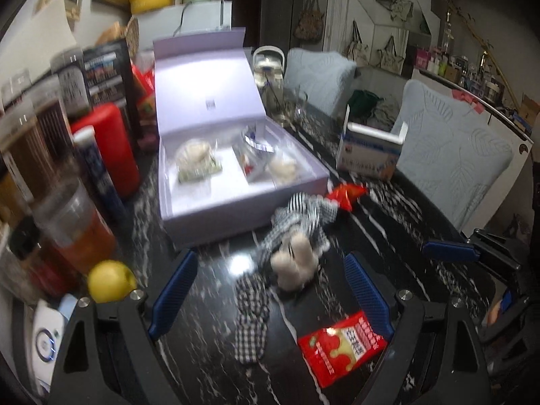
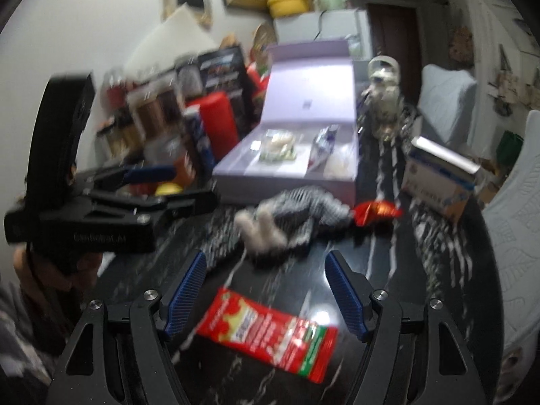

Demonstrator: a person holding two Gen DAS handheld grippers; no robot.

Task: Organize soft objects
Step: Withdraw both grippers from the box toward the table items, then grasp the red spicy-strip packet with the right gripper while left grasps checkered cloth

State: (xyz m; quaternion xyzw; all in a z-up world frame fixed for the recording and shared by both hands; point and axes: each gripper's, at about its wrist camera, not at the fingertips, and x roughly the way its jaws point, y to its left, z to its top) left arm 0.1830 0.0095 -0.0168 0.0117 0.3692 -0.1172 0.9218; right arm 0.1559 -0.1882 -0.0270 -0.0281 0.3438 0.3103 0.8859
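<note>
A soft toy in black-and-white checked cloth (image 1: 297,233) lies on the dark marble table in front of an open lilac box (image 1: 236,182); it shows in the right wrist view too (image 2: 293,212). My left gripper (image 1: 270,270) is open and empty, its jaws either side of the toy's pale legs. My right gripper (image 2: 266,270) is open and empty above a red snack packet (image 2: 270,330), which also shows in the left wrist view (image 1: 341,347). A smaller red packet (image 1: 344,195) lies beside the toy. The box holds several pale wrapped items (image 1: 195,158).
Jars, a red canister (image 1: 111,148) and a lemon (image 1: 111,280) crowd the table's left side. A blue-and-white carton (image 1: 368,152) stands at the right, near two pale cushioned chairs (image 1: 452,165). A glass jar (image 1: 270,77) stands behind the box.
</note>
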